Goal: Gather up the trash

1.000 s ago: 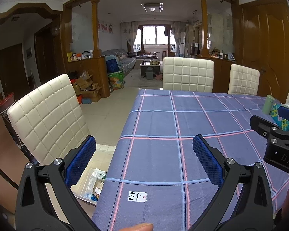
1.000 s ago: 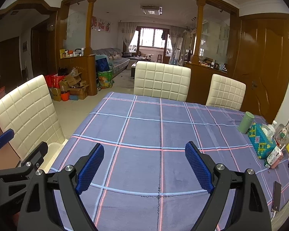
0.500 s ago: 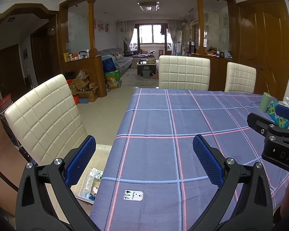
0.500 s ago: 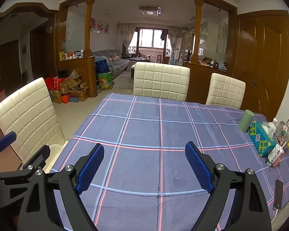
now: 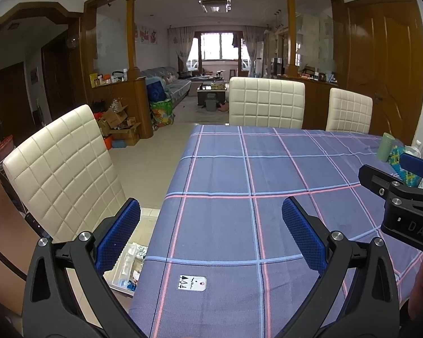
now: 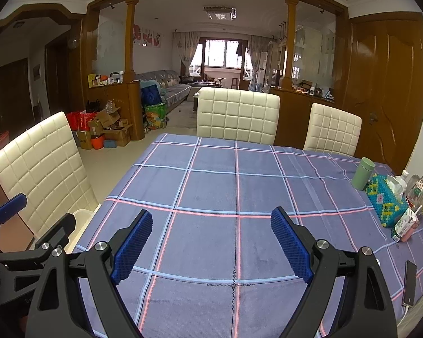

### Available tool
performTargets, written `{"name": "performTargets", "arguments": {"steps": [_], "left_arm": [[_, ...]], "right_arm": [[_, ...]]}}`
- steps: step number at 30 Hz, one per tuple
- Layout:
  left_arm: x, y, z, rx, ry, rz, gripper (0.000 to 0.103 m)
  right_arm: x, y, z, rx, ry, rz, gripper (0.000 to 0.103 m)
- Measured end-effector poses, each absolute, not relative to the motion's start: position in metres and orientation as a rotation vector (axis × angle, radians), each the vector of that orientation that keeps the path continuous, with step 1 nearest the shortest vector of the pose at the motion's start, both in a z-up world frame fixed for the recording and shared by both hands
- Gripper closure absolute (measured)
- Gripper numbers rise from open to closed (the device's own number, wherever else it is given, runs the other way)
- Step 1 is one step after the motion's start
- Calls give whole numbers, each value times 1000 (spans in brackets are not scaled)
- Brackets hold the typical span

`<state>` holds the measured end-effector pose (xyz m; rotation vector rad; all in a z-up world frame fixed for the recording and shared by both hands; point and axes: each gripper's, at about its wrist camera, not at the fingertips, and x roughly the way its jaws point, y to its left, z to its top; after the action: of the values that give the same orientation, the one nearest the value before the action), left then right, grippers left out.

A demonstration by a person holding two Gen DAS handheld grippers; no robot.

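Blue-padded left gripper point(image 5: 211, 233) and right gripper point(image 6: 211, 242): both wide, empty. Risk: white tag point(image 5: 192, 282) beneath your left fingers lies flat; pads may slide over it.

Your left gripper point(image 5: 211, 233) is hovering wide open over the plaid tablecloth point(image 5: 239, 174), a white tag point(image 5: 192, 282) lying at lower centre, the right gripper point(image 5: 403, 188) poking in at right.

The left gripper point(image 5: 211, 229) hangs over the table's near left corner, jaws wide, nothing between its blue pads (tilted down a little). The right gripper point(image 6: 211, 240) hangs beside it over the near edge, equally wide and empty.
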<state>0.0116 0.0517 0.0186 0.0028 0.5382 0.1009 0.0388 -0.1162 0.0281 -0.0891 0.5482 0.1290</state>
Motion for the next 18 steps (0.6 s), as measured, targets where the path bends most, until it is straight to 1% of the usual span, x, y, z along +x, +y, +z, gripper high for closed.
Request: {"name": "performTargets", "arguments": {"steps": [18], "left_arm": [[8,51,20,15,533,98,4]], "right_arm": [[37,-116,26,-90,546,134,19]]}}
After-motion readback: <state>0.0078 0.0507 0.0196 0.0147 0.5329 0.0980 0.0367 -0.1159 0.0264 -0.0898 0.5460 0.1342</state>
